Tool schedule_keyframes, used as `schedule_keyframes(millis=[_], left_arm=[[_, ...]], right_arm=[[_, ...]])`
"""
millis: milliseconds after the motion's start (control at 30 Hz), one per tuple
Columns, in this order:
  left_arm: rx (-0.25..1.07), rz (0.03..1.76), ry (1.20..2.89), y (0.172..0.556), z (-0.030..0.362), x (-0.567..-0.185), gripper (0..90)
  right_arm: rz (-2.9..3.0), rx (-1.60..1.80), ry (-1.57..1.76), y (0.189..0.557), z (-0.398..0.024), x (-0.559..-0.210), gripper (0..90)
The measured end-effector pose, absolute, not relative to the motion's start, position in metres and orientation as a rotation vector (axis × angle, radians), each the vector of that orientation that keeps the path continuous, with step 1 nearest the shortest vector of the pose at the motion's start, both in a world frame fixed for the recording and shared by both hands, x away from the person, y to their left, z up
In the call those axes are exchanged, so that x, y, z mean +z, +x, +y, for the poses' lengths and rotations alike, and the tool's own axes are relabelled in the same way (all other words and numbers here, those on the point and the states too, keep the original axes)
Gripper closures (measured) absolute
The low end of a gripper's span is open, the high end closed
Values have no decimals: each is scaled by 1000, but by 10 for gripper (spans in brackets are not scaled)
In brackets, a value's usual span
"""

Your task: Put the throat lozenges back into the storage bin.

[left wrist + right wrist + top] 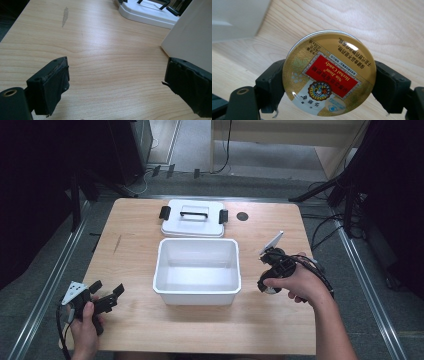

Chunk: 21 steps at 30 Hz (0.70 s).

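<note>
A round gold candy tin [329,72] with a red label is held between the jaws of my right gripper [329,83], just above the wood. That right gripper [266,284] hovers right of an open white plastic box [162,270] at the table's middle; the box looks empty inside. Its white lid [192,224], with black handle and clips, lies flat behind the box. My left gripper [108,296] rests near the front left, jaws wide apart with nothing between them. In the left gripper view, my left gripper [116,77] points at bare wood, the box wall [192,37] to its right.
The wooden table [135,245] has a small black round disc [242,216] near the back right. A pale scuff [65,16] marks the wood. Metal rails run along both sides of the table, and cables lie on the floor at right.
</note>
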State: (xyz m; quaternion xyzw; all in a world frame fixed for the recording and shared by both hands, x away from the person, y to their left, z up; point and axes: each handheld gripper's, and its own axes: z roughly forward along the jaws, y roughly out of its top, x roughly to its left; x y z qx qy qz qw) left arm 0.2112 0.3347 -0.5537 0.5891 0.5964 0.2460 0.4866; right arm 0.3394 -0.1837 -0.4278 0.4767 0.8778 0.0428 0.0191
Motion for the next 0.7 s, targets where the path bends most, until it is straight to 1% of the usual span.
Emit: schedule_keyframes(millis=[467, 500, 567, 700], left_arm=[[594, 1442, 1439, 211, 334, -554, 63], [593, 1442, 1441, 211, 334, -554, 63], [592, 1442, 1440, 211, 334, -554, 64], [590, 1443, 1439, 212, 334, -554, 64]], right_arm=[[2739, 144, 1405, 342, -161, -395, 203], [2741, 145, 1393, 342, -158, -388, 203], [2742, 152, 1384, 343, -156, -386, 203], [2742, 161, 1349, 344, -147, -371, 203]])
